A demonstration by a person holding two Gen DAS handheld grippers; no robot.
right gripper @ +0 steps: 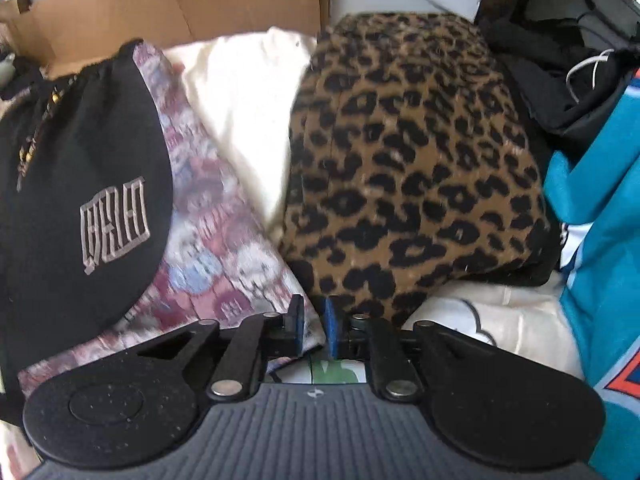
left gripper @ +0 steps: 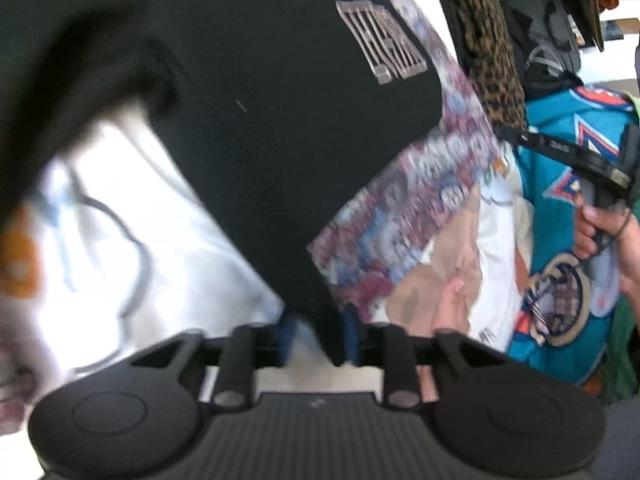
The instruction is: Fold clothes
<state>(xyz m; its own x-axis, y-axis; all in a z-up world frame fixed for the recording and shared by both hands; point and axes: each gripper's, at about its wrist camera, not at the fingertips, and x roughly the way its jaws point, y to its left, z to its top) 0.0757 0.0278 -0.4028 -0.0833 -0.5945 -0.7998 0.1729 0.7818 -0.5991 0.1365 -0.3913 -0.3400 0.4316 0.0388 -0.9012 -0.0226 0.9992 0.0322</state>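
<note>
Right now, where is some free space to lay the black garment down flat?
Almost none. Black garment, patterned cloth, leopard fleece and teal jersey crowd together. Only the cream fabric between patterned cloth and fleece lies uncovered.

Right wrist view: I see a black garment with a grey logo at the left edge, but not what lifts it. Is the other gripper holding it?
Observer: Yes. In the left wrist view the left gripper is closed on a lower corner of the black garment, which hangs up and away from it.
Operator: What lies under that garment?
Observer: A white garment with a dark cord across it, left of the black cloth.
Operator: And my own gripper, seen from there?
Observer: The right gripper points at the edge of the floral cloth, and a hand grasps its handle in front of the teal jersey.
</note>
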